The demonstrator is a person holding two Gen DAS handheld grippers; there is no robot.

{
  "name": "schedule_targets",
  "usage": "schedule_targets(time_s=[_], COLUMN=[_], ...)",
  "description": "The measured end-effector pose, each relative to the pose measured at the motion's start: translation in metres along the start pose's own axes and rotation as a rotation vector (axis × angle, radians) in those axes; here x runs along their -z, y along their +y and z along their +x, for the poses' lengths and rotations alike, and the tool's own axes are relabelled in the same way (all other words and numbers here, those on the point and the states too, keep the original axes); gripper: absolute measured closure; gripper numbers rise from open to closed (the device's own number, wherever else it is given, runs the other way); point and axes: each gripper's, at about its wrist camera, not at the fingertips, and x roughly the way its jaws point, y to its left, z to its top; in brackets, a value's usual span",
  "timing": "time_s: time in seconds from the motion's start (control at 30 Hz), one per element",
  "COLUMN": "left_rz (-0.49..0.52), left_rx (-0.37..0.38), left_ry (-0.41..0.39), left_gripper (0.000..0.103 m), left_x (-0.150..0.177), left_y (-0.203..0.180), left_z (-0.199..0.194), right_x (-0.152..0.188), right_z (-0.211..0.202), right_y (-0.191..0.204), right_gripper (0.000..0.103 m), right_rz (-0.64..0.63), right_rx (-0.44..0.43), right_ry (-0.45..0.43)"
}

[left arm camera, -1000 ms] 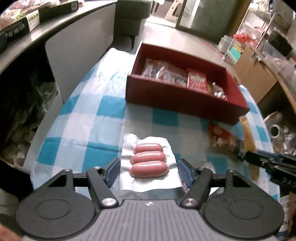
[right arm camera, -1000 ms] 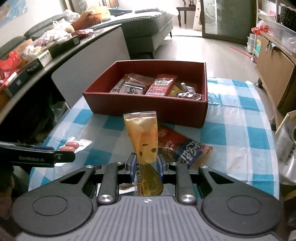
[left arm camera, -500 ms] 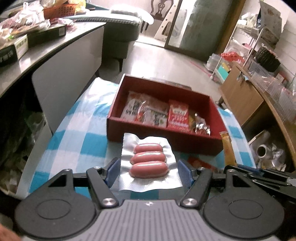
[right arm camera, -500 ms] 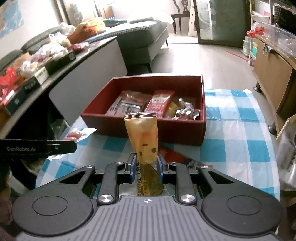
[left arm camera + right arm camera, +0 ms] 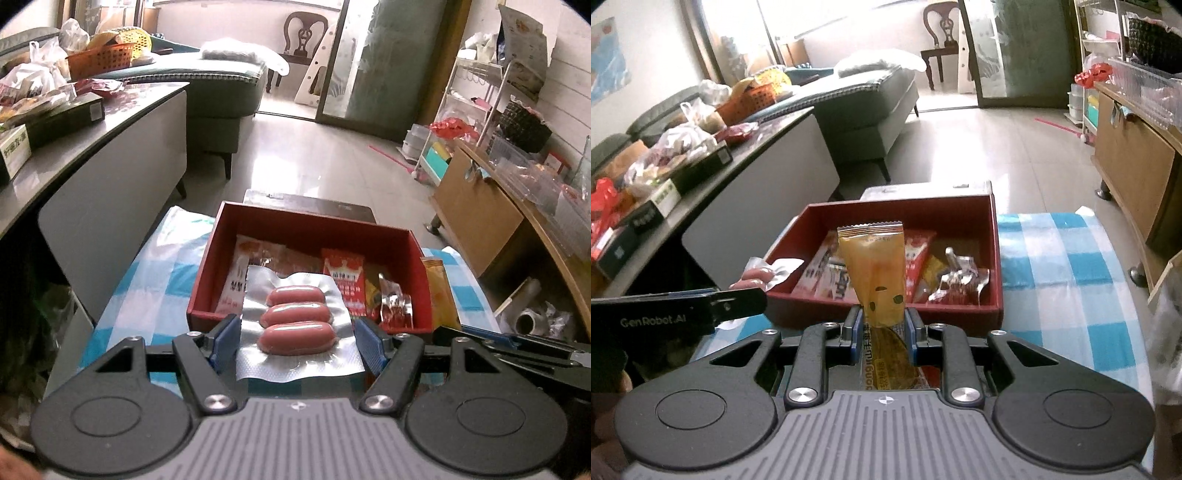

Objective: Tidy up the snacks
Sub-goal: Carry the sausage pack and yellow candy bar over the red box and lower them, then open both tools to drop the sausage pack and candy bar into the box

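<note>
1. Left wrist view: the left gripper (image 5: 297, 338) has its jaws clamped on the sausage pack (image 5: 295, 326), held over the near wall of the red box (image 5: 415, 243).
2. The right gripper (image 5: 880, 326) is closed on the orange snack packet (image 5: 873, 275), upright at the box's near edge.
3. The box sits on the checkered tablecloth (image 5: 1067, 266).

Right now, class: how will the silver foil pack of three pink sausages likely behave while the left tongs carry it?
The silver foil pack of three pink sausages probably sags: its thin edges already ripple. The glossy foil may slip, since the left tongs grip only its sides. The sealed sausages look unlikely to roll.
</note>
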Motion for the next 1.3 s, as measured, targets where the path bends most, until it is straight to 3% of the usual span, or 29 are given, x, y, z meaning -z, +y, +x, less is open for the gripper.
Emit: schedule_targets(time_s=[0.63, 0.7, 0.73, 0.8, 1.0, 1.07, 1.3], left_rz=[0.046, 0.063, 0.077, 0.049, 0.011, 0.006, 0.029], left_rx=[-0.047, -0.071, -0.073, -0.055, -0.096, -0.085, -0.089], left_ry=[-0.017, -0.030, -0.022, 0.000, 0.069, 0.071, 0.077], left_gripper=[0.041, 0.067, 0.072, 0.072, 0.072, 0.069, 0.061], left_x=[-0.037, -0.038, -0.040, -0.043, -0.039, -0.039, -0.035], left_y=[-0.007, -0.009, -0.010, -0.006, 0.007, 0.007, 0.003], left_z=[0.051, 0.054, 0.058, 0.066, 0.087, 0.085, 0.079], right_x=[-0.034, -0.036, -0.037, -0.040, -0.038, -0.037, -0.037], right_z=[0.049, 0.057, 0.061, 0.067, 0.087, 0.091, 0.082], right_y=[-0.003, -0.004, -0.005, -0.006, -0.011, -0.013, -0.008], right_gripper=[0.073, 0.073, 0.073, 0.073, 0.070, 0.062, 0.052], right_rz=[-0.005, -0.008, -0.009, -0.006, -0.011, -0.008, -0.011], right_rx=[0.001, 0.002, 0.003, 0.003, 0.047, 0.064, 0.093], right_ry=[0.006, 0.016, 0.021, 0.028, 0.069, 0.088, 0.076])
